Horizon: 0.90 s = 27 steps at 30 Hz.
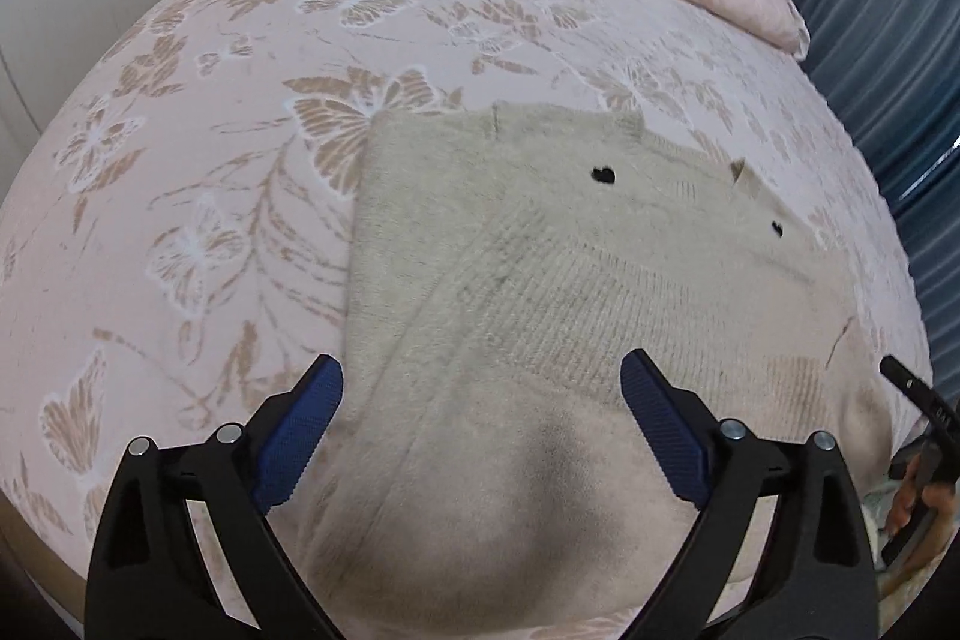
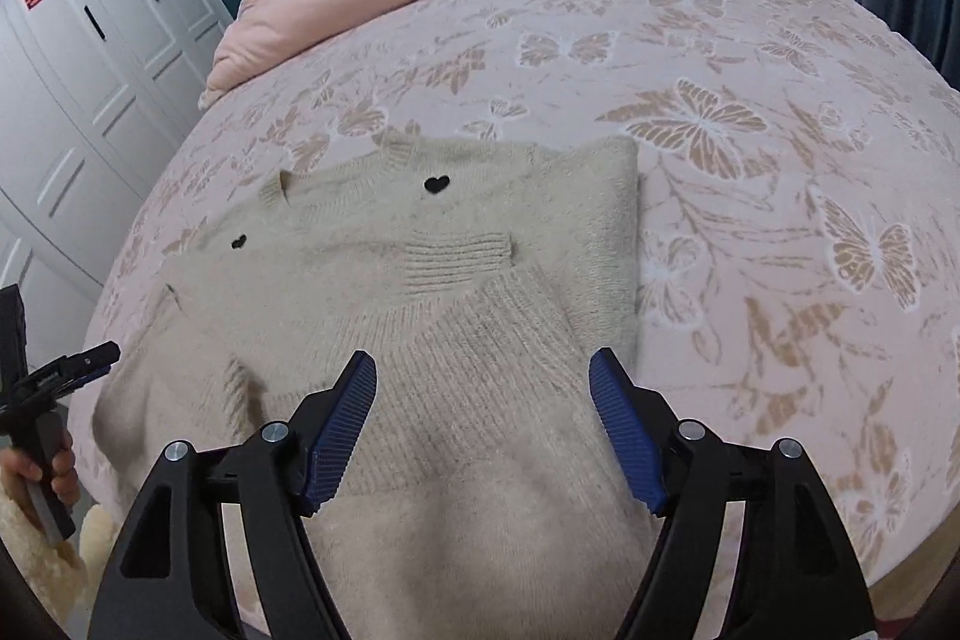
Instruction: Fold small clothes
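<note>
Both your left gripper and right gripper hang wide open, empty; pinch the fuzzy cream knitted sweater's hem evenly.

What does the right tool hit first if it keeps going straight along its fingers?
Most likely the beige sweater lying on the bed: the open right tool points down at its ribbed knit, nothing between. Exact gap unclear.

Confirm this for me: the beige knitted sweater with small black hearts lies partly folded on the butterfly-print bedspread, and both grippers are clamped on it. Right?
Not quite. The beige knitted sweater does lie partly folded on the butterfly-print bedspread, but neither gripper is clamped on it: the left gripper and right gripper both stand open above the knit, as each wrist view shows.
</note>
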{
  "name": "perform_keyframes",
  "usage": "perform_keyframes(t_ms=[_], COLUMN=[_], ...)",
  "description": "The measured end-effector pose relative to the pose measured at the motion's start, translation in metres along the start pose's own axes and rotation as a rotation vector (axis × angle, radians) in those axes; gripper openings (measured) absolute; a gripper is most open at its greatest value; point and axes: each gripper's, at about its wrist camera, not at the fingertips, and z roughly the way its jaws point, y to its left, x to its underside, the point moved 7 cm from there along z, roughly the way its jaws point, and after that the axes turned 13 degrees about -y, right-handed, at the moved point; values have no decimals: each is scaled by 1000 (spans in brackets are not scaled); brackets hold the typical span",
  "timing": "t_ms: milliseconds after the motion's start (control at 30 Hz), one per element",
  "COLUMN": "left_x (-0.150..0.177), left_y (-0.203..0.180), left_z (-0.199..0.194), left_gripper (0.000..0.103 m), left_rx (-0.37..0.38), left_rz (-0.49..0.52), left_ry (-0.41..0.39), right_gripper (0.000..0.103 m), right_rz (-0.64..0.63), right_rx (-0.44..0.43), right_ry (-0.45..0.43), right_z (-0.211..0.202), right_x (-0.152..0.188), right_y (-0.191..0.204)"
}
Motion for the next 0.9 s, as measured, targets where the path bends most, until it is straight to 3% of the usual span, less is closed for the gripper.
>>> perform_keyframes(t_ms=[67, 100, 133, 167, 200, 267, 367, 467, 567, 633, 700, 800, 867, 900], left_x=[9, 14, 18, 19, 17, 12, -6, -41, -79, -98, -104, -84, -63, -59], left_y=[-11, -13, -13, -13, -13, -10, -6, -5, -2, 1, 1, 9, 18, 20], left_z=[20, 29, 36, 38, 36, 27, -6, -45, -60, -42, -3, 62, 94, 95], left_gripper=[86, 71, 62, 51, 30, 10, 9, 9, 9, 10, 14, 13, 14, 15], left_rx=[5, -17, -32, -23, -6, 15, 67, 101, 107, 79, 61, -3, -67, -64], left_rz=[71, 113, 142, 141, 124, 90, 19, -33, -75, -86, -79, -81, -106, -134], left_ry=[65, 92, 117, 128, 122, 122, 55, -44, -110, -114, -73, -20, 65, 51], right_gripper=[69, 54, 44, 28, 12, 9, 8, 8, 8, 9, 11, 13, 17, 18], right_rz=[-38, -48, -54, -60, -58, -17, 83, 150, 219, 239, 262, 411, 487, 510], right_rx=[13, 13, 16, 27, 33, 8, -71, -149, -188, -153, -124, -121, -61, -62], right_ry=[44, 66, 81, 92, 93, 80, -12, -157, -266, -261, -182, -74, -32, -37], right_z=[16, 22, 26, 27, 26, 18, -15, -59, -75, -49, 2, 69, 90, 92], right_x=[7, 10, 13, 15, 15, 12, -12, -60, -112, -132, -129, -101, -82, -77], right_y=[2, 2, 1, 1, -1, -5, -4, -2, -10, -23, -38, -61, -71, -71])
